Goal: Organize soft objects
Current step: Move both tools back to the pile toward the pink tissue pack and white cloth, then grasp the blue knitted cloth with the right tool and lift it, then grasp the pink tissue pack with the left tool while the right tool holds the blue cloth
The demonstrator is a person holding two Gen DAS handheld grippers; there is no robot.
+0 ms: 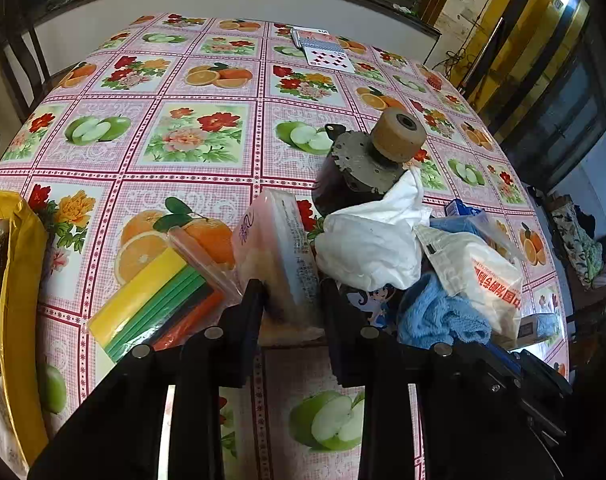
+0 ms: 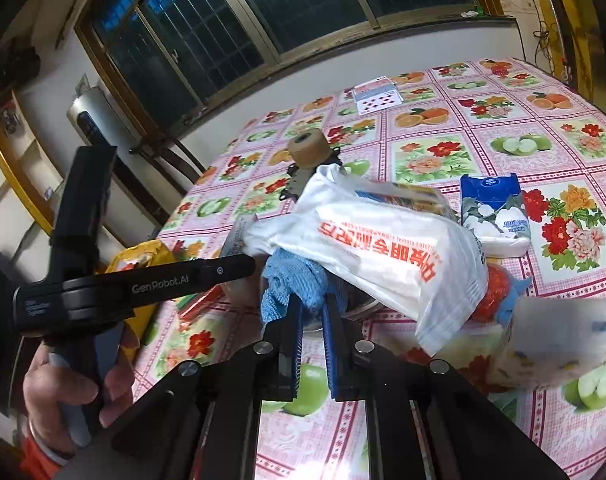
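- Task barely started by the look of it: soft stuff sits in one jumbled heap on the counter (image 1: pixel 207 80), nothing visibly sorted yet.
- Left claw (image 1: pixel 291 300): jaws parted, straddling the near end of a pink-printed clear packet (image 1: pixel 279 240); fingers touch or nearly touch its sides, can't tell if it's pinched yet. Reads as a grab about to happen.
- Right claw (image 2: pixel 311 316): jaws nearly together, blue towel (image 2: pixel 295 280) bunched between them — looks clamped on the cloth, towel partly under the heap.
- Just ahead of the right claw, lying over the towel: white plastic bag (image 2: pixel 383 256) with red print. Beyond it and to its right, blue-and-white tissue pack (image 2: pixel 495 216). Near right of that claw, a blurry wrapped pack (image 2: pixel 559 340), maybe tissues.
- Ahead-right of the left claw: crumpled white cloth (image 1: pixel 371 240), leaning on a dark motor-like object (image 1: pixel 367 160) — hard item, not part of the job.
- Left of the left claw: bag of coloured strips (image 1: pixel 159 292); further left a yellow bag (image 1: pixel 23 280), possibly the drop spot, not sure.
- Far ahead: playing cards (image 1: pixel 323 52), irrelevant.
- Left to do: basically all — pull towel, cloth, packs apart and place them.
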